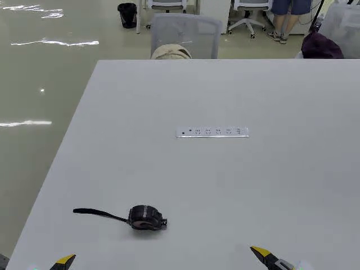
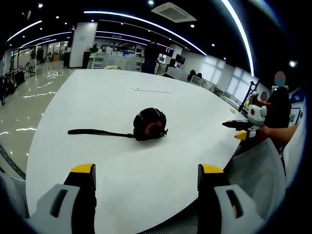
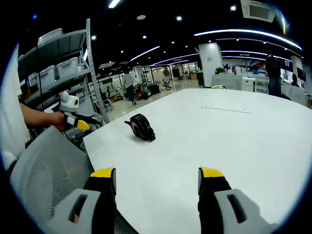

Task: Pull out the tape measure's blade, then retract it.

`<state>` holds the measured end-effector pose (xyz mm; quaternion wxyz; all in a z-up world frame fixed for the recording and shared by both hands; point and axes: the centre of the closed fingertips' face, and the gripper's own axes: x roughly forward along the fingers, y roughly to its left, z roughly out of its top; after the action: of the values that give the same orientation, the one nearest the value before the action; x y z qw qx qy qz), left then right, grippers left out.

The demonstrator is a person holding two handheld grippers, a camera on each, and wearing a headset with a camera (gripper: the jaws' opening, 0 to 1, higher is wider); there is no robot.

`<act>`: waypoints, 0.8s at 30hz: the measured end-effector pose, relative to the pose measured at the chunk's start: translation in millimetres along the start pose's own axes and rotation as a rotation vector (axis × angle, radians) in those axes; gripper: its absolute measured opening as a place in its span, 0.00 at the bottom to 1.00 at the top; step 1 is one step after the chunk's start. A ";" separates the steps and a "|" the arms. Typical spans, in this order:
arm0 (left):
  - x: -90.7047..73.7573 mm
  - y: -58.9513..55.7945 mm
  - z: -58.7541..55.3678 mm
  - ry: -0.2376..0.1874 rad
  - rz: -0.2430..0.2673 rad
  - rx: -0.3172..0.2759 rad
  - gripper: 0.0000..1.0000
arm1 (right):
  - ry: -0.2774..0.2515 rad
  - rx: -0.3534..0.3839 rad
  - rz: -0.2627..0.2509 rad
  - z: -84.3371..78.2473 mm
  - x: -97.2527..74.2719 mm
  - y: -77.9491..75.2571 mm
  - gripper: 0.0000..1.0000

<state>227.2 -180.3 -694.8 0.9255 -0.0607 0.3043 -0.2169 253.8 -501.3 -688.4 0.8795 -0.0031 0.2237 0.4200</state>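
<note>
- Toward the person from the inset power strip, the white table carries the task's thing and nothing else close to it.
- On the near-left side of the power strip, at the table's near edge, the left gripper hovers with its jaws spread wide and nothing between them. It looks straight along them at the tape measure.
- On the near-right side of the power strip, also at the near edge, the right gripper is likewise released and empty. The tape measure sits ahead of it and off to its left.
- The tape measure rests on the table, well apart from the power strip and to its near-left, between the strip and the left gripper.
- With its wrist strap, it makes a long axis roughly parallel to the power strip. The strap trails left, away from the strip.
- A small tab, likely the blade's hook, sticks out of the case on the end that faces right, so the blade looks fully wound in.
- The left gripper is the nearer one, so it seems best placed to pin the case, while the right gripper comes in along the axis for the hook.
</note>
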 end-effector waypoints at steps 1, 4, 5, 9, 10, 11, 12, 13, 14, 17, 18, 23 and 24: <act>-0.1 -0.2 -1.2 0.002 0.001 0.001 0.85 | 0.000 -0.001 -0.001 0.2 -0.1 -0.3 0.69; -0.4 -0.9 -0.9 0.001 0.001 0.000 0.85 | -0.004 0.000 -0.003 2.2 -1.3 -0.3 0.69; -0.4 -0.9 -0.9 0.001 0.001 0.001 0.85 | -0.003 -0.001 -0.003 2.2 -1.4 -0.3 0.69; 0.2 -1.5 -2.1 0.002 0.000 -0.001 0.85 | -0.002 -0.001 -0.003 1.0 -1.3 -0.3 0.69; 0.4 -1.3 -2.0 0.001 -0.001 0.000 0.85 | -0.002 -0.001 -0.003 0.4 -1.3 -0.4 0.69; 0.6 -1.4 -1.5 -0.002 -0.002 -0.002 0.85 | -0.001 -0.002 -0.004 0.3 -1.4 -0.3 0.69; 0.8 -1.6 -1.6 -0.002 -0.004 -0.002 0.84 | -0.001 -0.002 -0.004 0.7 -1.7 0.4 0.69; 1.0 -1.4 -2.2 -0.001 -0.004 -0.001 0.84 | -0.001 -0.003 -0.003 0.9 -1.8 0.8 0.69; 0.8 -2.0 -2.5 0.001 -0.004 0.002 0.84 | 0.000 -0.003 -0.003 1.0 -1.9 1.2 0.69; 0.7 -2.9 -3.2 0.004 -0.005 0.000 0.84 | -0.003 0.000 -0.005 0.8 -2.5 0.6 0.69; 0.6 -2.6 -3.6 0.005 -0.003 0.002 0.84 | -0.002 -0.001 -0.005 0.3 -2.4 0.5 0.69; 0.3 -2.5 -4.3 0.006 -0.004 0.000 0.84 | -0.005 0.001 -0.002 1.2 -2.5 1.4 0.69; 0.1 -2.9 -3.9 0.006 -0.004 0.000 0.84 | -0.005 0.001 -0.002 0.6 -2.5 0.8 0.69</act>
<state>223.9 -182.9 -697.4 0.9243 -0.0608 0.3068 -0.2189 252.0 -502.4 -686.8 0.8805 -0.0018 0.2218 0.4189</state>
